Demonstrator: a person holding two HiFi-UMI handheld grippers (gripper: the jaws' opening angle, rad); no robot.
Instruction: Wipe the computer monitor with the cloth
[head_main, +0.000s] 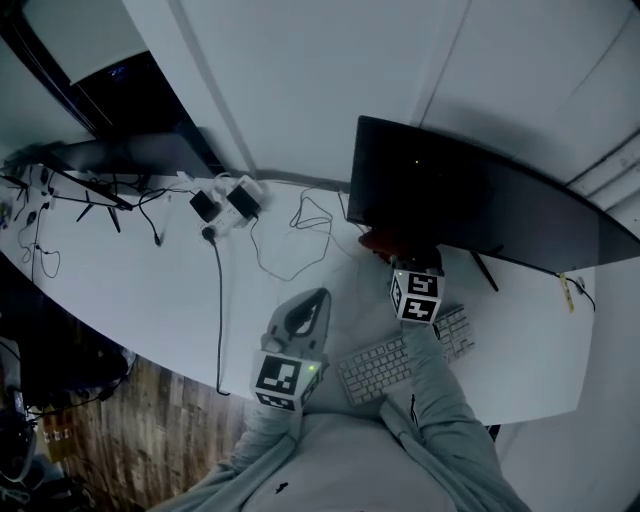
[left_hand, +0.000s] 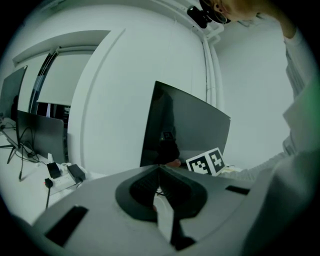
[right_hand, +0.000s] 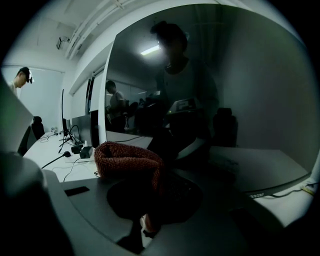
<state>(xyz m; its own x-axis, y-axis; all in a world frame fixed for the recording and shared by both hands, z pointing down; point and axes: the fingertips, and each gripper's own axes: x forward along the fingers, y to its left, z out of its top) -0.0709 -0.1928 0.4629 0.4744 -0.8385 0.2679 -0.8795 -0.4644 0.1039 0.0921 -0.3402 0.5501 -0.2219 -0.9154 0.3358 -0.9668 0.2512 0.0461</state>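
Note:
The dark monitor (head_main: 470, 200) stands at the back right of the white desk (head_main: 130, 290). A rust-brown cloth (right_hand: 127, 160) is pinched in my right gripper (right_hand: 155, 175), bunched above the jaws and close to the glossy screen (right_hand: 210, 90), which fills that view with reflections. From the head view the cloth (head_main: 385, 243) sits at the screen's lower left corner, with the right gripper (head_main: 398, 262) just behind it. My left gripper (head_main: 316, 300) hovers over the desk left of the keyboard, jaws shut with nothing between them (left_hand: 159, 170), pointing towards the monitor (left_hand: 190, 130).
A white keyboard (head_main: 400, 360) lies near the front edge under my right arm. A power strip with adapters (head_main: 230, 205) and loose cables (head_main: 290, 245) lie left of the monitor. Another screen and stands (head_main: 110, 160) are at the far left.

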